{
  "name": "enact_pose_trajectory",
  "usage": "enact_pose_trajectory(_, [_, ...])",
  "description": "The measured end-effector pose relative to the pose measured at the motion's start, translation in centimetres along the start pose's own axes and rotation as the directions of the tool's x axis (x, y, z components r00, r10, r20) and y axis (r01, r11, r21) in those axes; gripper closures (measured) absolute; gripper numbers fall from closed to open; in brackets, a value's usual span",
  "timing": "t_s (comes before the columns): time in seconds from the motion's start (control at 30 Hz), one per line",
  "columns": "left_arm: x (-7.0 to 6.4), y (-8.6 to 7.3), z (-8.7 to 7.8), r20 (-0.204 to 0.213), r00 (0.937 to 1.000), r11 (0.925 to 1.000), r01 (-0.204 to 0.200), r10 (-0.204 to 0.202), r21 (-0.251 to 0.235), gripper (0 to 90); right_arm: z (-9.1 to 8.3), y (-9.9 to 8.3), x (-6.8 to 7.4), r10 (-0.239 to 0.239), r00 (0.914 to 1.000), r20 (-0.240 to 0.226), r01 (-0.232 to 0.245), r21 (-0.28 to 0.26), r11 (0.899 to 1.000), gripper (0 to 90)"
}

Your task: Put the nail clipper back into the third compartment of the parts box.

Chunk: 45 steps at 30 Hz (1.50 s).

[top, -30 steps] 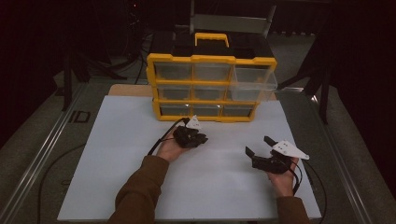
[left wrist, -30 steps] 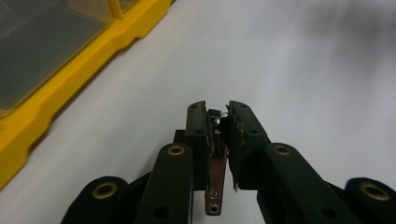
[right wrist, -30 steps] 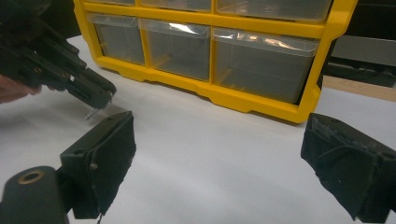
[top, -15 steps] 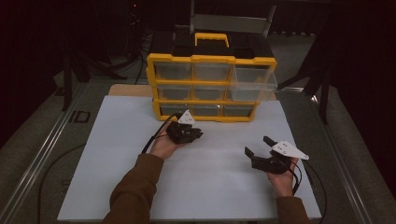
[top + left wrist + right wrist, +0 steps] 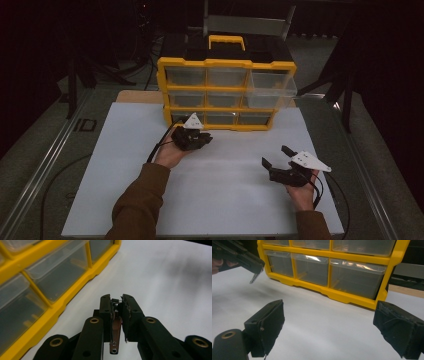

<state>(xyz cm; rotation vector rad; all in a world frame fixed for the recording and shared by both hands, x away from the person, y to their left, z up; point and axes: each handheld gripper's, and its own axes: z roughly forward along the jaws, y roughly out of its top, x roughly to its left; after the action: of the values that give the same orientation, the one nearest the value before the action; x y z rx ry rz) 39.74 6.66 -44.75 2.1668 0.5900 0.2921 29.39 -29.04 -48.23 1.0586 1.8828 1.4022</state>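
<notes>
left gripper (image 5: 116, 302) jaws clamp a small metal part (image 5: 115, 325) near the drawer cabinet (image 5: 227, 92) — thin grip, it may slip; right gripper (image 5: 276, 159) jaws gape — idle.

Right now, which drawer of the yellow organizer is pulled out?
The top-right drawer of the yellow organizer: its clear front juts forward past the frame, while the other eight drawers sit flush in their slots.

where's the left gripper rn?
High view: the left gripper hangs left of centre over the white board, just in front of the yellow drawer cabinet's bottom row.
</notes>
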Motion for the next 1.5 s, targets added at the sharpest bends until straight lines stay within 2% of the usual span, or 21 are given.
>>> enact_pose_trajectory(0.2, [0.3, 0.3, -1.1, -0.016, 0.9999, 0.9999, 0.004, -0.004, -0.016, 80.8, 0.0, 0.0, 0.1, -0.005, 1.0000, -0.004, 0.005, -0.007, 1.000, 9.6])
enact_pose_trajectory(0.5, [0.5, 0.7, -1.8, -0.034, 0.9994, 0.9999, 0.001, -0.001, -0.012, 80.8, -0.1, 0.1, 0.2, -0.014, 0.9999, -0.009, 0.014, -0.020, 1.000, 9.5])
enact_pose_trajectory(0.83, [0.7, 1.5, -2.6, -0.030, 0.9995, 0.9994, 0.007, -0.008, -0.032, 80.8, -0.3, 0.2, 0.3, -0.017, 0.9995, -0.026, 0.016, -0.044, 0.999, 9.5])
enact_pose_trajectory(1.33, [1.2, 3.3, -3.9, -0.034, 0.9994, 0.9984, -0.002, 0.001, -0.057, 80.8, -0.2, 0.1, 0.3, -0.016, 0.9997, -0.020, 0.015, -0.034, 0.999, 9.5])
enact_pose_trajectory(1.5, [1.5, 3.7, -4.3, -0.022, 0.9997, 0.9974, 0.009, -0.010, -0.072, 80.8, -0.1, 0.1, 0.3, -0.016, 0.9997, -0.020, 0.015, -0.032, 0.999, 9.5])
